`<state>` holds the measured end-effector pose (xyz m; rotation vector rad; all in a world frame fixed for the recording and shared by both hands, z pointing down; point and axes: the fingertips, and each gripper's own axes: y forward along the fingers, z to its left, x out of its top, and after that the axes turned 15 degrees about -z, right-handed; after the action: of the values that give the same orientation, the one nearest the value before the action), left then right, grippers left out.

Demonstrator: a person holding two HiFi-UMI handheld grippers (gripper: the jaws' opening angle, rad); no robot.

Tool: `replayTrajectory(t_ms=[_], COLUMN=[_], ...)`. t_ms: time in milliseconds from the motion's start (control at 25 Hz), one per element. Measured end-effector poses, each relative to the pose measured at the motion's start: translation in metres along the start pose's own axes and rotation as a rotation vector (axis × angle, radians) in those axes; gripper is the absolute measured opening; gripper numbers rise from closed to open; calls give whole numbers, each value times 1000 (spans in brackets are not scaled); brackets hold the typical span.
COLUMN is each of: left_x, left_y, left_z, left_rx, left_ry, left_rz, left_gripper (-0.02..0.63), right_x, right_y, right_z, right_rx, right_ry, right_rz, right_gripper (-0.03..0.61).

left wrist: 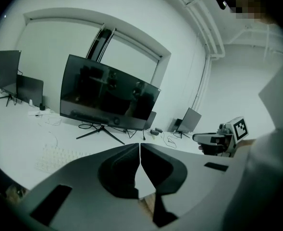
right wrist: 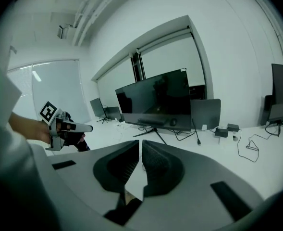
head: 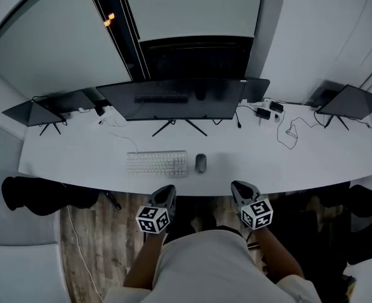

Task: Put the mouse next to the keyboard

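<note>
A long white bench (head: 78, 160) carries a wide dark monitor (head: 173, 98) on a splayed black stand (head: 178, 126). Smaller dark screens stand at its left end (head: 43, 109) and right end (head: 350, 101). A loose black cable (head: 290, 134) curls near small adapters (head: 268, 109). Wood-plank floor (head: 91, 238) shows below the bench edge, beside a dark chair (head: 40, 194).

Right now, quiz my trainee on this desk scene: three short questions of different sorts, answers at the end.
1. True or false: the mouse lies on the desk just beyond the right end of the keyboard.
2. What do the left tongs hold? A the keyboard, B the mouse, C nothing.
3. Fill in: the jaws of the right tongs are ____ (open or shut).

Key: 1 true; 2 C; 3 shut.
</note>
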<state>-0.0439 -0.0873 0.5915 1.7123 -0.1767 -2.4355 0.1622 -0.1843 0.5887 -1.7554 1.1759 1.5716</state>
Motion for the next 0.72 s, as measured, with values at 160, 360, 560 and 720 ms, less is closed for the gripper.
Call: replayTrajectory(t_ms=[160,360,560,720], left_x=[6,15,27,35], left_y=[-16,-33,-46,-55], left_z=[3,10,21,31], left_rx=[27,48,32,10], left_ry=[21,29,61,75], left_rz=[-28,-56,-73,-77], left_gripper=[21,21,21,21], right_x=[6,14,22,24], right_y=[-2,-1,4,7], right_z=[-2,-3,8,22], right_rx=[6,-7,-11,-16], right_ry=[-14,-19,-32,-40], right_rz=[-19,-38,-56,-61], right_gripper=[41,41,40,40])
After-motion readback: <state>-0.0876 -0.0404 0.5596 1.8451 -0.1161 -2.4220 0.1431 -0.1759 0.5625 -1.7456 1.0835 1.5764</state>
